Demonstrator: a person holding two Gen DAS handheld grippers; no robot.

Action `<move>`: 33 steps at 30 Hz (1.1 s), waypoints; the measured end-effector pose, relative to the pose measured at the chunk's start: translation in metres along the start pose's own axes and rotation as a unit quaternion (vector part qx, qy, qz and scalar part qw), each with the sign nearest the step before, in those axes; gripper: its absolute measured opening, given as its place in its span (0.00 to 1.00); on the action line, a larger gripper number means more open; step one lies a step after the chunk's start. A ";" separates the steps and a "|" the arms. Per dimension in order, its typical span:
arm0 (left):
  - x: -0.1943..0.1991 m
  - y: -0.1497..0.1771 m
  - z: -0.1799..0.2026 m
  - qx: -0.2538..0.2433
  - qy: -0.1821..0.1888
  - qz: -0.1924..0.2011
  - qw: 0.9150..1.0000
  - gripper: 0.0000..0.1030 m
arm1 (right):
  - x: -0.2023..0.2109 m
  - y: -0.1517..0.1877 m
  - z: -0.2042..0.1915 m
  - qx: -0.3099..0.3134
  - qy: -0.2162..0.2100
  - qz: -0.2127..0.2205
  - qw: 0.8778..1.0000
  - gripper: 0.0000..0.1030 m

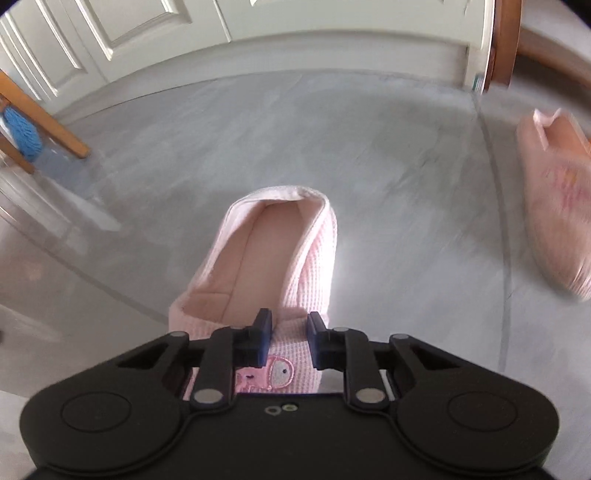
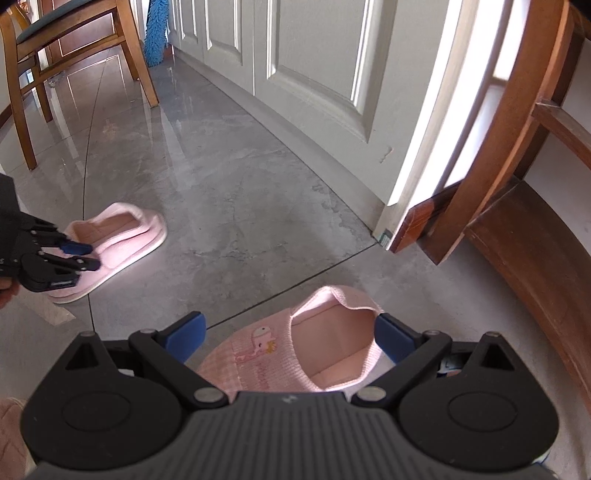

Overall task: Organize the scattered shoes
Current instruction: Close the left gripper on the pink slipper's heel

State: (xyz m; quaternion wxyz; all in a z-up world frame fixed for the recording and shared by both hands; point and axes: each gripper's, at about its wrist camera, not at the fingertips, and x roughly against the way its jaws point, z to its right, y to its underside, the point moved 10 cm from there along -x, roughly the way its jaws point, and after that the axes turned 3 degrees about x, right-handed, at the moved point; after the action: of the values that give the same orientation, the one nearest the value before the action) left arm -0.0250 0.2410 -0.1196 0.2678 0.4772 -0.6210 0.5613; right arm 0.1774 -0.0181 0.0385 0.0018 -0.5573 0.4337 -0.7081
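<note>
My left gripper (image 1: 289, 338) is shut on the toe end of a pink slipper (image 1: 269, 254), whose heel points away from me; the same gripper (image 2: 83, 254) and slipper (image 2: 122, 240) show at the left of the right wrist view, the slipper resting on the grey floor. My right gripper (image 2: 291, 339) is open, its blue pads on either side of the second pink slipper (image 2: 317, 350), which has a pink embroidered figure on its toe and lies on the floor. This second slipper shows blurred at the right of the left wrist view (image 1: 557, 206).
White panelled cabinet doors (image 2: 306, 70) run along the far side. A wooden chair (image 2: 74, 44) and a blue mop head (image 2: 157, 33) stand at the back left. A dark wooden door and frame (image 2: 517, 166) are at the right. A fuzzy pink item (image 2: 11, 424) lies at bottom left.
</note>
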 end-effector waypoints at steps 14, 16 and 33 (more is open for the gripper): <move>0.009 -0.010 -0.008 0.015 0.012 0.029 0.999 0.06 | 0.002 -0.003 -0.014 0.014 -0.001 0.007 1.000 0.96; 0.009 -0.014 -0.003 0.015 0.018 0.029 0.999 0.06 | 0.002 -0.004 -0.013 0.015 0.000 0.007 1.000 0.96; 0.030 -0.018 0.076 -0.114 0.090 0.065 0.987 0.16 | 0.013 -0.003 -0.015 0.023 0.007 0.014 1.000 0.96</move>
State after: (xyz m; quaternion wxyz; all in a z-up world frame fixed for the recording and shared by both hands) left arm -0.0054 0.1616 -0.1028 0.3384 0.3491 -0.6841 0.5437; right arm 0.1622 -0.0137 0.0501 0.0214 -0.5461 0.4247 -0.7217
